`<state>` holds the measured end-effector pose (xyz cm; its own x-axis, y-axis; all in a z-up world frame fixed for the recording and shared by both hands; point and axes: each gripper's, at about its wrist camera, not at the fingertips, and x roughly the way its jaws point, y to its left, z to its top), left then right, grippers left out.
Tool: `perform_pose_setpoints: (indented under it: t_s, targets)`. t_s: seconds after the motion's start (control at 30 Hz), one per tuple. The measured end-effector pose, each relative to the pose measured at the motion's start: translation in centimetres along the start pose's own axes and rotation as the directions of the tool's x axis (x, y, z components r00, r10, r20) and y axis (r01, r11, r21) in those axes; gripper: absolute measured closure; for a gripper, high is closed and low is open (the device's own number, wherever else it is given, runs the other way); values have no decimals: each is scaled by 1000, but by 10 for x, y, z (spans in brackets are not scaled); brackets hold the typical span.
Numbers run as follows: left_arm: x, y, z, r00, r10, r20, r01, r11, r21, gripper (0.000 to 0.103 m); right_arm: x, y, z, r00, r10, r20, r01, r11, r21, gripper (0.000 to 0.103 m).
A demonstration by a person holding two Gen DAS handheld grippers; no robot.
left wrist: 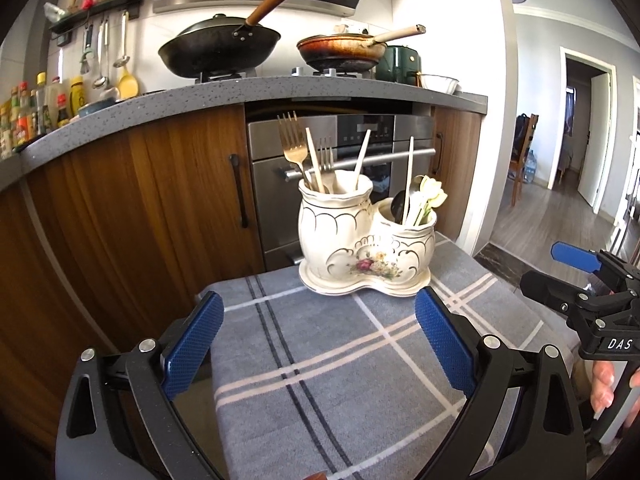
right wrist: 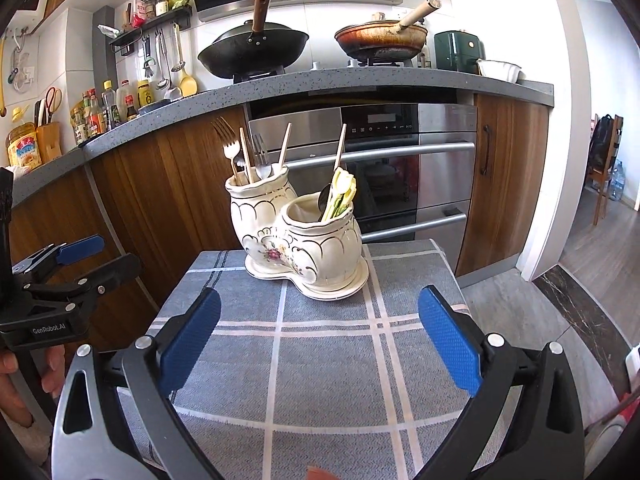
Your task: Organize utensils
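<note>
A cream two-pot ceramic utensil holder (left wrist: 366,240) (right wrist: 300,236) with a flower print stands on its saucer at the far end of a grey plaid cloth (left wrist: 320,360) (right wrist: 320,360). Its taller pot holds forks (left wrist: 292,140) (right wrist: 230,142) and chopsticks. The lower pot holds a dark spoon, pale yellow-green spoons (left wrist: 430,196) (right wrist: 342,192) and a chopstick. My left gripper (left wrist: 318,340) hangs open over the cloth, short of the holder, nothing between its blue pads. My right gripper (right wrist: 320,340) is likewise open and empty; the left wrist view shows it at the right edge (left wrist: 576,276).
The cloth covers a small table in front of wooden cabinets and a steel oven (right wrist: 400,168). On the grey counter (left wrist: 240,92) stand a black wok (left wrist: 220,50) and a brown pan (left wrist: 344,52). Bottles line the left. A doorway (left wrist: 584,128) opens at the right.
</note>
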<state>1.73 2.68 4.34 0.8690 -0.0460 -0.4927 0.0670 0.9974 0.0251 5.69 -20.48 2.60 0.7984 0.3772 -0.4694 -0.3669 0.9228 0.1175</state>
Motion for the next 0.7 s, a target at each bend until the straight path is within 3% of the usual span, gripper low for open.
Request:
perform_pose_setpoints:
  t_s: [0.7]
  targets:
    - [-1, -3, -1, 1000, -5, -5, 5, 1000, 6, 7, -3, 1, -2, 1000, 12, -3, -11, 1000, 5, 5]
